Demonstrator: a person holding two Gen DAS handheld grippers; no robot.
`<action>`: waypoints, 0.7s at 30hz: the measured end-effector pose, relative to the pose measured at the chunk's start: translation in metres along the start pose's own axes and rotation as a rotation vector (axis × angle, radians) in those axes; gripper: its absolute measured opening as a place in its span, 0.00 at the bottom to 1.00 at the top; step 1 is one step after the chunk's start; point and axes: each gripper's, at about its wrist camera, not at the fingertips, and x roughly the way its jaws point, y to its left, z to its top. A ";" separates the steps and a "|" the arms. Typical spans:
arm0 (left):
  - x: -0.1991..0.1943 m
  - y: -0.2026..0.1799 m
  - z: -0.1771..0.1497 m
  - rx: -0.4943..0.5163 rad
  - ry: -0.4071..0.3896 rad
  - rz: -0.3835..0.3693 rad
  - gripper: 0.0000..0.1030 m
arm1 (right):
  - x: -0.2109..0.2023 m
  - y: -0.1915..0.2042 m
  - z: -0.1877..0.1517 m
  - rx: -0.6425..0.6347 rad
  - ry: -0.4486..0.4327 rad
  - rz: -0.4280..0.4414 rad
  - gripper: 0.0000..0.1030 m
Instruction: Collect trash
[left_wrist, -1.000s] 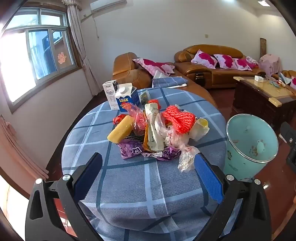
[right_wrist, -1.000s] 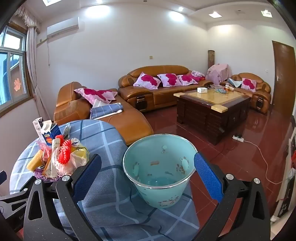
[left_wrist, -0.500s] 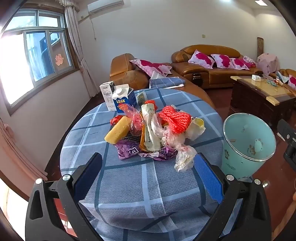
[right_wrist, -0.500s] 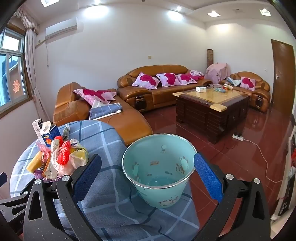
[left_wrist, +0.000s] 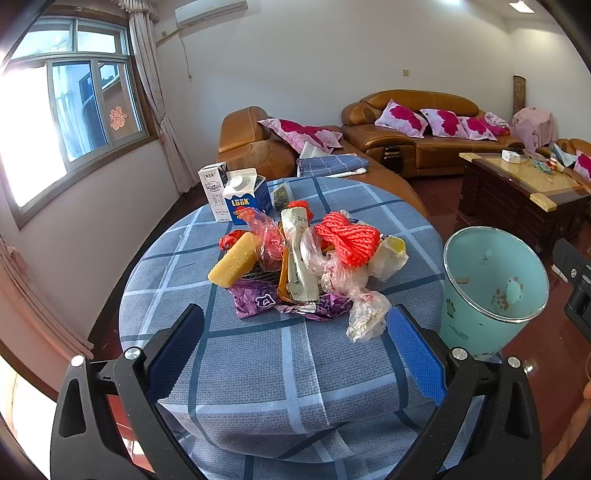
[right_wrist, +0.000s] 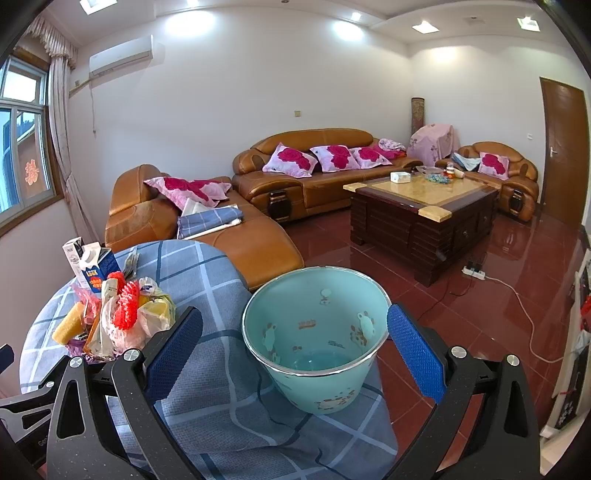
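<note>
Where wrappers (left_wrist: 295, 266) overlap, lower trash (left_wrist: 258, 299) is hidden.

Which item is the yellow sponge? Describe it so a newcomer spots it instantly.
Start at the round table with the blue checked cloth and find the trash pile in its middle. The sponge lies at the pile's window-side edge: a plain yellow block, while its neighbours are crinkled wrappers and a red rope bundle.

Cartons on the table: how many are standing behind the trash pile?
2. A white carton stands at the far left edge of the table, and a blue-and-white carton stands beside it, to its right and nearer the trash pile. Others could be hidden behind the pile.
</note>
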 end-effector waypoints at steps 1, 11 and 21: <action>0.000 0.000 0.000 0.000 0.000 0.000 0.94 | 0.000 0.000 0.000 0.000 0.000 0.001 0.95; 0.000 0.000 0.000 -0.001 0.000 -0.001 0.94 | 0.000 -0.003 0.001 0.004 0.004 0.000 0.95; 0.000 0.000 0.000 -0.001 0.001 -0.001 0.94 | 0.000 -0.003 0.002 0.004 0.005 -0.001 0.95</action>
